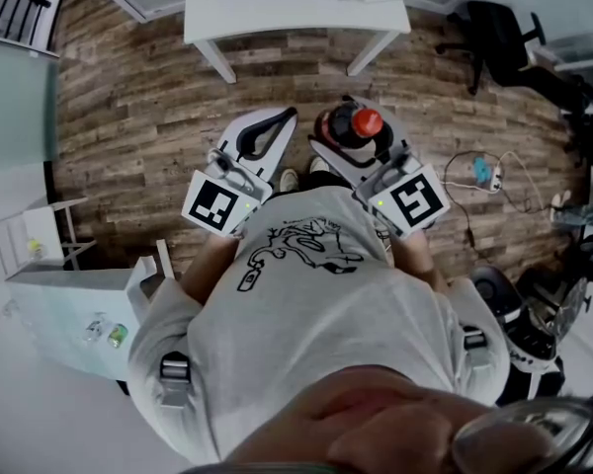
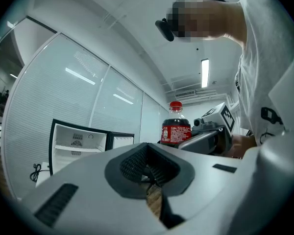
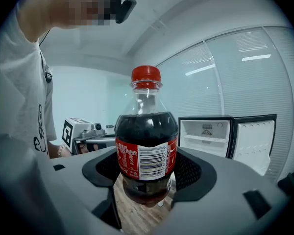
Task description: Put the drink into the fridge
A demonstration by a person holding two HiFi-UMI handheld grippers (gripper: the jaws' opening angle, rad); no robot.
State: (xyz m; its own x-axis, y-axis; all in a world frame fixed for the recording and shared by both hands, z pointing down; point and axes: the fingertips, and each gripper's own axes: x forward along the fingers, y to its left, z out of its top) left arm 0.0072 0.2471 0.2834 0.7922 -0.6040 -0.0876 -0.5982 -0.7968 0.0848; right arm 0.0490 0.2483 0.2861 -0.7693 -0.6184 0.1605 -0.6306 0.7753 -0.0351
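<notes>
A cola bottle (image 3: pixel 147 146) with a red cap and red label stands upright between the pads of my right gripper (image 3: pixel 147 173), which is shut on its lower body. From the head view the bottle (image 1: pixel 364 124) and right gripper (image 1: pixel 348 138) are in front of the person, over the wood floor. My left gripper (image 1: pixel 277 126) is beside it on the left, jaws together and empty. In the left gripper view the left gripper (image 2: pixel 147 151) pads meet and hold nothing. The small white fridge (image 3: pixel 220 133) stands with its door (image 3: pixel 258 141) swung wide; it also shows in the left gripper view (image 2: pixel 81 143).
A white table (image 1: pixel 296 18) stands ahead across the wood floor. A black office chair (image 1: pixel 504 38) is at the far right, with cables and a power strip (image 1: pixel 484 174) on the floor. A white open cabinet (image 1: pixel 69 299) with small bottles is at the lower left.
</notes>
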